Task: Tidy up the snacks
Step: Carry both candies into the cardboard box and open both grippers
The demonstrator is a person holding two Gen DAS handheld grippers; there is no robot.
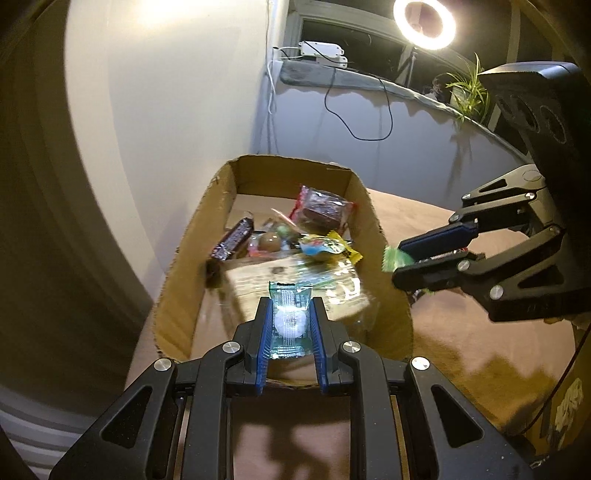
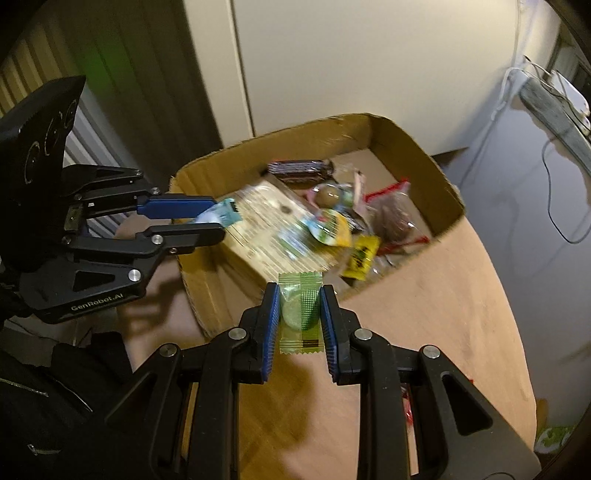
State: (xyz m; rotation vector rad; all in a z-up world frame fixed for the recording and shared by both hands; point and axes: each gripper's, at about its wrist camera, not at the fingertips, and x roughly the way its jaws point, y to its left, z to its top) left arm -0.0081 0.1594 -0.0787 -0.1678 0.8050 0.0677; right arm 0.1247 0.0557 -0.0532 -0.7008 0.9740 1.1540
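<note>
A cardboard box (image 1: pixel 177 266) (image 2: pixel 417 147) on the brown table holds several snacks: a flat tan packet (image 1: pixel 295 284) (image 2: pixel 273 229), a dark bar (image 1: pixel 232 240) (image 2: pixel 299 168), a brownie pack (image 1: pixel 321 208) (image 2: pixel 395 214) and a yellow wrapper (image 1: pixel 332 249) (image 2: pixel 360 256). My left gripper (image 1: pixel 290 312) (image 2: pixel 218 221) is shut on a teal-wrapped white candy (image 1: pixel 290 321) (image 2: pixel 219 216) above the box's near end. My right gripper (image 2: pixel 299 314) (image 1: pixel 397 260) is shut on a green-wrapped candy (image 2: pixel 300 314) (image 1: pixel 395 258) just outside the box's near wall.
The brown table top (image 2: pixel 443 295) extends right of the box. A white wall lies behind. A ledge with a cable (image 1: pixel 354 110), a plant (image 1: pixel 469 88) and a ring light (image 1: pixel 424 22) stand at the back right.
</note>
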